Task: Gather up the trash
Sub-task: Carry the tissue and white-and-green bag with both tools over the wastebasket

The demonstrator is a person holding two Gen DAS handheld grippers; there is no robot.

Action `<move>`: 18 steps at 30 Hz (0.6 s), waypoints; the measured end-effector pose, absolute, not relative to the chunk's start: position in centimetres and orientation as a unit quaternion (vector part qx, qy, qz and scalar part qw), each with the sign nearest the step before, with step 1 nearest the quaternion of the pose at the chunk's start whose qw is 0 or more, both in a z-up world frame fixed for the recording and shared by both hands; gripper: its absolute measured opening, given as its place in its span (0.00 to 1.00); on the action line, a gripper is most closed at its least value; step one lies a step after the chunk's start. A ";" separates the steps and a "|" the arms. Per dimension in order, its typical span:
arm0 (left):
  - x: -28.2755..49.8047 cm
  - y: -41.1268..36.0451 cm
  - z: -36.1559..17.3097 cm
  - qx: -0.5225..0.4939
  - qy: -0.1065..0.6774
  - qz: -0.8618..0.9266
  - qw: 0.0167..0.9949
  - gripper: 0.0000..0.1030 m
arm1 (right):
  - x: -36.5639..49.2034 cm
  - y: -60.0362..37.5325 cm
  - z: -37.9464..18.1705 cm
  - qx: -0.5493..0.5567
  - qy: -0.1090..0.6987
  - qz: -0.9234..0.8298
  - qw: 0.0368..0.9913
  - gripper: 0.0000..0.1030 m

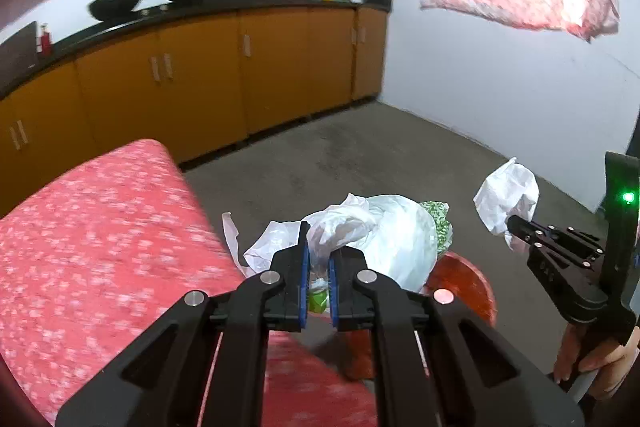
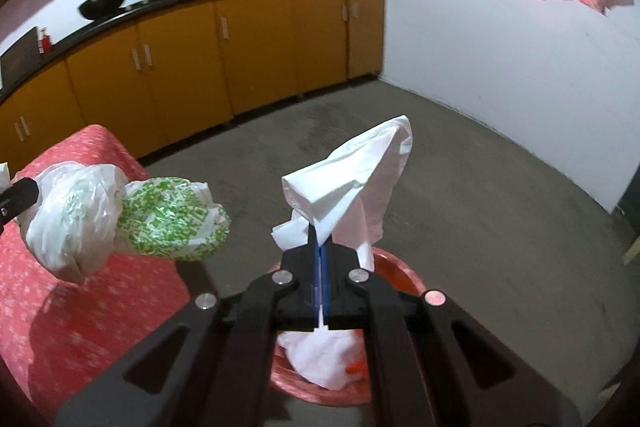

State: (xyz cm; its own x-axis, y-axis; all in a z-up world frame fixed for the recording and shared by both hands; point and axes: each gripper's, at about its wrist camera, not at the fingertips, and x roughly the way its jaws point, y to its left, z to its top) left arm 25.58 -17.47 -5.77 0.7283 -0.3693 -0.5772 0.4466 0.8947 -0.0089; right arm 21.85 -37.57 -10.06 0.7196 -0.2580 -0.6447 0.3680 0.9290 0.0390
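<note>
The white tissue [image 2: 352,183], feather-light and limp, is pinched by its lower fold in the right gripper [image 2: 320,255], whose jaws are closed tight on it. Directly beneath sits the red bin [image 2: 400,267], white paper already inside. Off to its left, the left gripper [image 1: 318,267] clamps crinkly, slippery plastic bags [image 1: 384,231], best held by bunched film.
</note>
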 end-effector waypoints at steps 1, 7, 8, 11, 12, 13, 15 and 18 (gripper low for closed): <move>25.5 -18.3 -6.2 0.069 0.299 -0.225 0.925 0.07 | 21.5 -38.4 -10.6 0.090 0.338 -0.173 0.921 0.02; 25.4 -23.2 -9.2 0.097 0.327 -0.243 0.908 0.07 | 20.7 -41.9 -14.3 0.128 0.371 -0.185 0.901 0.02; 25.4 -23.6 -9.6 0.099 0.331 -0.244 0.906 0.07 | 20.6 -42.4 -15.2 0.133 0.380 -0.182 0.897 0.02; 25.7 -25.6 -11.5 0.109 0.349 -0.242 0.899 0.07 | 20.8 -42.8 -17.0 0.137 0.397 -0.173 0.891 0.02; 25.8 -26.1 -11.9 0.111 0.353 -0.241 0.897 0.07 | 20.9 -42.9 -17.4 0.137 0.401 -0.170 0.890 0.02; 25.8 -26.7 -12.5 0.114 0.358 -0.241 0.895 0.07 | 21.2 -42.9 -17.8 0.139 0.405 -0.166 0.888 0.02; 25.9 -27.9 -13.4 0.121 0.366 -0.239 0.891 0.07 | 21.3 -43.3 -18.7 0.143 0.413 -0.162 0.885 0.02; 26.3 -29.3 -14.7 0.131 0.375 -0.235 0.887 0.07 | 22.0 -43.6 -19.7 0.150 0.423 -0.157 0.880 0.02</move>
State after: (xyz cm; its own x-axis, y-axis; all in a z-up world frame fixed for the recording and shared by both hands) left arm 26.26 -29.34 -14.70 0.6080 -0.3182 -0.7274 0.5146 0.8556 0.0558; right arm 21.96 -43.56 -19.69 0.5933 -0.1489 -0.7911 0.4030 0.9057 0.1318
